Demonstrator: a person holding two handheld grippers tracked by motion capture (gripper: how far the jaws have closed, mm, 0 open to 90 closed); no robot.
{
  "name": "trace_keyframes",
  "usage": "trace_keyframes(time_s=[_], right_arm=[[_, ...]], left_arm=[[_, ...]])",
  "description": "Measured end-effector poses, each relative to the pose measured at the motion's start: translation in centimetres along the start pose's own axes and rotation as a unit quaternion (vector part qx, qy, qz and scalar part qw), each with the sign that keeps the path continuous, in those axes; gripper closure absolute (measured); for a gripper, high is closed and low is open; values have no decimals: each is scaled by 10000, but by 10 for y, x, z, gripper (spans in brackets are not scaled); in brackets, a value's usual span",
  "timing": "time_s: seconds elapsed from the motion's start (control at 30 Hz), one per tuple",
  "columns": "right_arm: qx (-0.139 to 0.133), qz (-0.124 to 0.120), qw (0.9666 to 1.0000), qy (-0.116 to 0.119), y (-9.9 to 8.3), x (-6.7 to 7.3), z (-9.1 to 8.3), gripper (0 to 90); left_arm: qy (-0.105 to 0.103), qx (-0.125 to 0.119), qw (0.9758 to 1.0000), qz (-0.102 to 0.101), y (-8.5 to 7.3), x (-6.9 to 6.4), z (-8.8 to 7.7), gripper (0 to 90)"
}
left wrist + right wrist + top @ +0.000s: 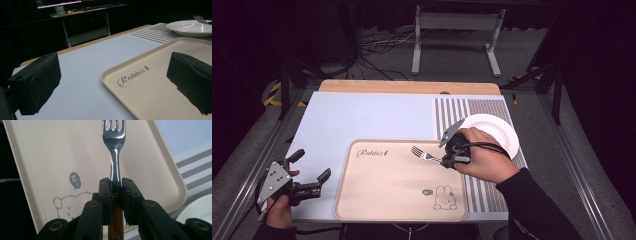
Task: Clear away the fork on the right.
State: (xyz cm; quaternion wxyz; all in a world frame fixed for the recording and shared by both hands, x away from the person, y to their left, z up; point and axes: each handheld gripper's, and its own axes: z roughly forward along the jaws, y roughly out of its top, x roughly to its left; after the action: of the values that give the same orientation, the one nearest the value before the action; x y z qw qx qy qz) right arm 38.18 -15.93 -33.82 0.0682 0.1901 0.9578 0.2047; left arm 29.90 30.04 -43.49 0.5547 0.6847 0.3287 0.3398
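Presently we note the right gripper (116, 185) clamped on the fork (114, 137) above the tray (377, 200), unplaced, left gripper (310, 167) open, empty.

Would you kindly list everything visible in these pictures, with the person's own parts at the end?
fork: one, silver with a brown wooden handle, held over the tray
tray: one, beige with a rabbit drawing, on the mat near the table's front edge
plate: one, white, on the mat's striped end, right of the tray
mat: one, pale blue with grey stripes at the right, on the wooden table
left gripper: one, black, jaws open, left of the tray
right gripper: one, black, shut on the fork's handle
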Motion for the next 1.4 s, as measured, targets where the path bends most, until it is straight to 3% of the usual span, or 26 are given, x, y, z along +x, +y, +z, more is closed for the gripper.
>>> trace_keyframes(time_s=[0.1, 0.33, 0.43, 0.67, 0.87, 0.93, 1.1, 1.27, 1.4], right_arm=[[-58, 255, 9997, 39, 2, 1, 1, 788], [-69, 827, 9963, -224, 6, 3, 4, 788], [-90, 1212, 9926, -77, 8, 4, 5, 788], [-78, 1574, 9870, -318, 10, 4, 9, 789], [-83, 2061, 9775, -439, 11, -1, 10, 789], [-87, 2159, 9754, -441, 12, -1, 11, 789], [-42, 2234, 9737, -449, 13, 1, 15, 789], [-38, 2418, 9692, -459, 12, 3, 21, 789], [48, 2455, 9683, -468, 11, 3, 27, 789]], left_arm=[[-3, 2, 10000, -5, 0, 0, 0, 0], [5, -2, 10000, -11, 0, 0, 0, 0], [5, -9, 10000, -11, 0, 0, 0, 0], [8, -9, 10000, -9, 0, 0, 0, 0], [10, -6, 10000, -21, 0, 0, 0, 0], [9, -10, 10000, -16, 0, 0, 0, 0], [6, -21, 10000, -16, 0, 0, -1, 0], [5, -16, 10000, -3, 0, 0, -1, 0], [5, -12, 10000, -8, 0, 0, -1, 0]])
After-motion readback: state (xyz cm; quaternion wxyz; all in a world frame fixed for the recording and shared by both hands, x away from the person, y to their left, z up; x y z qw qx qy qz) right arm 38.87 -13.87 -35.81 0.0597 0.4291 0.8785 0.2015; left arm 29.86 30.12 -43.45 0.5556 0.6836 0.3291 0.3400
